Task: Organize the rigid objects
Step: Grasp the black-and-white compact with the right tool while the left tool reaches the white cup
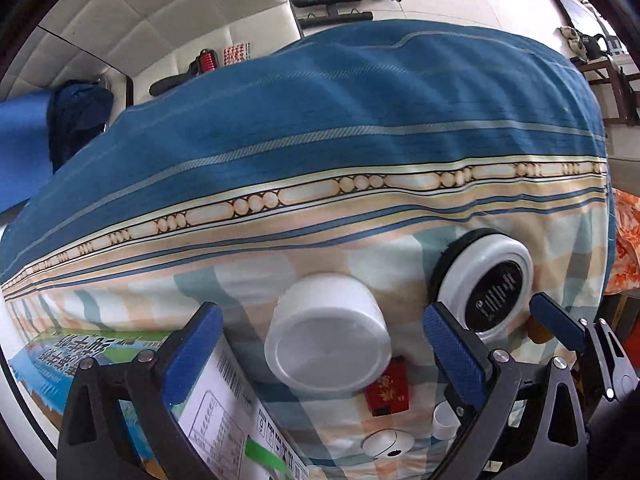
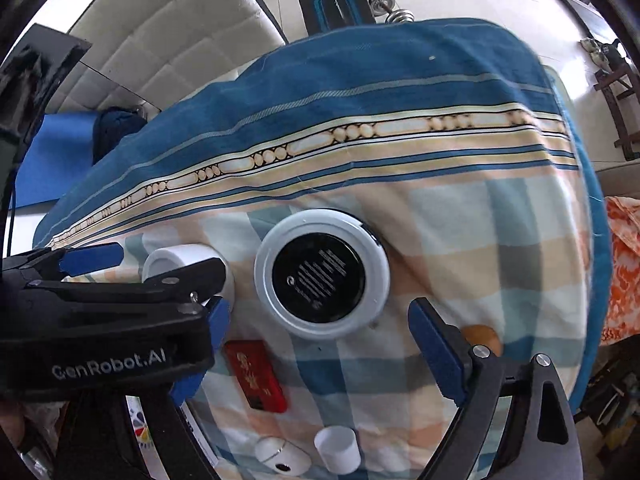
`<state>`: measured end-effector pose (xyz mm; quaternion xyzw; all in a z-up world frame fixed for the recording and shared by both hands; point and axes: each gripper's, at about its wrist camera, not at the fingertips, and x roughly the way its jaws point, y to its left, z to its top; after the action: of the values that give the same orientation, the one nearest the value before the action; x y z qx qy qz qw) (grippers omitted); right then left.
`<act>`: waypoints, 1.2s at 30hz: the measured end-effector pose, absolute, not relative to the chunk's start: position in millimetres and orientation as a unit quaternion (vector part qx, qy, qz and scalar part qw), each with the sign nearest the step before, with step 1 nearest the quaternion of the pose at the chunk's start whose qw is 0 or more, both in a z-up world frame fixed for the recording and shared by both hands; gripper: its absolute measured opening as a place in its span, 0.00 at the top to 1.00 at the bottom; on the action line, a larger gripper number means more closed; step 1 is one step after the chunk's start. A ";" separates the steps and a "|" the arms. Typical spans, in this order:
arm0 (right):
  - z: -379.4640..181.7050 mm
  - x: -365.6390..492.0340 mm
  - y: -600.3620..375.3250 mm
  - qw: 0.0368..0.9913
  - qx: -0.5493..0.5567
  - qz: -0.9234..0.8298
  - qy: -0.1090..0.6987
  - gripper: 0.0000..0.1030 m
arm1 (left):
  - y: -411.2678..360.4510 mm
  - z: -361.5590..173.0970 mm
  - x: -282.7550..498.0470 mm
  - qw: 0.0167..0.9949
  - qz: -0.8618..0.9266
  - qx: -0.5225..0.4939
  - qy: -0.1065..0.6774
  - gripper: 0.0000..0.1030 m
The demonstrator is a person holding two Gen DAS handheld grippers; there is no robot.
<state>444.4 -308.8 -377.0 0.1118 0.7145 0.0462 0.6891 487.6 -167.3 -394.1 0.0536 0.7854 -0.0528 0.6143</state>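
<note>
Jaws wide around white jar (image 1: 328,334).

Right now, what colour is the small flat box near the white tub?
Red with gold print; right wrist view shows it best.

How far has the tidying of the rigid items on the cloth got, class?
Nothing looks sorted yet. The white tub, black-faced disc, red packet, small white cup and white earbud case lie scattered on the checked cloth. Both the left gripper and right gripper are open and empty. All the grouping remains.
</note>
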 end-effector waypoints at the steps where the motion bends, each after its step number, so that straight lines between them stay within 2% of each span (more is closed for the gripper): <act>1: -383.6 446.1 -305.9 0.686 0.112 0.046 0.718 0.14 | -166.2 -397.1 488.3 0.612 -0.052 0.055 0.787 0.00; 4: -397.2 448.5 -300.8 0.681 0.095 0.039 0.725 0.24 | -164.5 -404.7 489.4 0.602 -0.060 0.048 0.795 0.00; 17: -398.8 441.2 -326.3 0.681 0.067 0.017 0.729 0.24 | -153.3 -421.9 494.3 0.583 -0.077 0.036 0.808 0.00; 18: -399.0 440.8 -327.2 0.682 0.065 0.015 0.728 0.24 | -153.7 -423.8 493.9 0.584 -0.076 0.041 0.807 0.04; 19: -399.8 440.6 -328.9 0.682 0.067 0.014 0.728 0.24 | -154.4 -425.8 493.4 0.586 -0.074 0.050 0.806 0.18; 21: -401.4 441.4 -332.0 0.681 0.077 0.012 0.728 0.24 | -158.2 -429.9 490.3 0.585 -0.077 0.059 0.805 0.33; 36: -411.7 454.1 -338.2 0.677 0.101 -0.024 0.728 0.24 | -153.6 -429.0 472.0 0.610 -0.058 0.060 0.788 0.39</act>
<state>454.1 -338.2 -411.7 0.1013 0.7284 -0.0239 0.6772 472.0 -153.6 -429.0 0.0598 0.7883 -0.0576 0.6096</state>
